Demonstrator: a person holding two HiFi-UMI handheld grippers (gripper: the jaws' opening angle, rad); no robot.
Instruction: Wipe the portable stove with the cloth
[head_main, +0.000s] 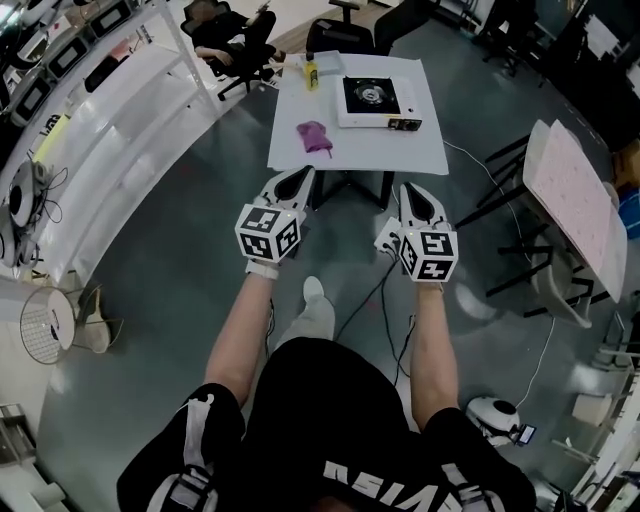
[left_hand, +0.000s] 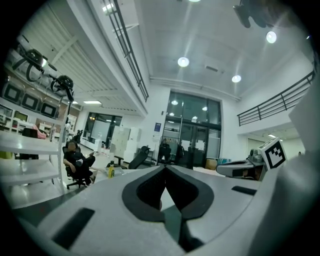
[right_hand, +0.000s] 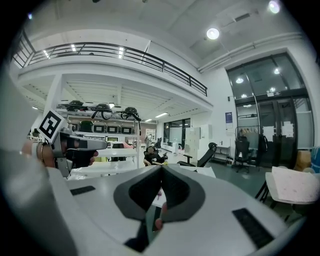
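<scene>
At 12 o'clock, table (head_main: 370, 152): stove (head_main: 378, 102) near right edge, cloth (head_main: 314, 136) at its 8 o'clock | left gripper (head_main: 295, 178), right gripper (head_main: 412, 192): jaws closed, empty, by near edge | open floor (head_main: 180, 250) at 9 o'clock

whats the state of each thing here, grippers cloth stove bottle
left gripper, shut, empty, short of the table
right gripper, shut, empty, short of the table
cloth, crumpled on the table, untouched
portable stove, flat on the table, burner bare
bottle, upright at the table's far edge
</scene>
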